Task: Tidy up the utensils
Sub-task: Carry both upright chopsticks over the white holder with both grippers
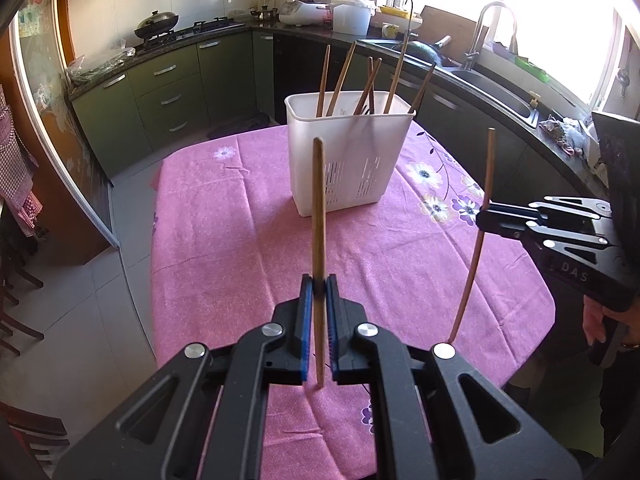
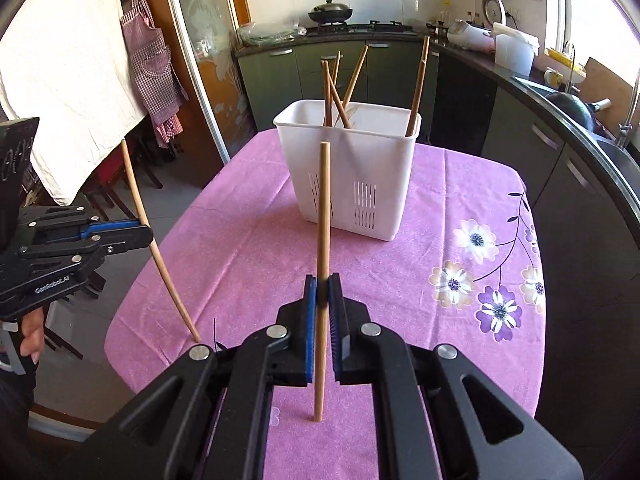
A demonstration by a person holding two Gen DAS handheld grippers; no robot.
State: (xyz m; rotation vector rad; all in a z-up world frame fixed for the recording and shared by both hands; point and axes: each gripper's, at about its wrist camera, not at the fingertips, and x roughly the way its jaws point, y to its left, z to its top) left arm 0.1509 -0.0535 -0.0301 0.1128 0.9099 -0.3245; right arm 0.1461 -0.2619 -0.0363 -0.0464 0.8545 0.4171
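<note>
Between ribbed blue gripper pads (image 1: pixel 306 320), slender round wooden chopstick (image 1: pixel 318 208).

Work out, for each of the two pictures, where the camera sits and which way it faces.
Left wrist view: sits on the left gripper, looking forward and down past its chopstick to the white basket; the right gripper shows at right.
Right wrist view: sits on the right gripper, facing the basket likewise; the left gripper and a hand show at left.
Shared: basket, pink tablecloth, both held chopsticks.
</note>
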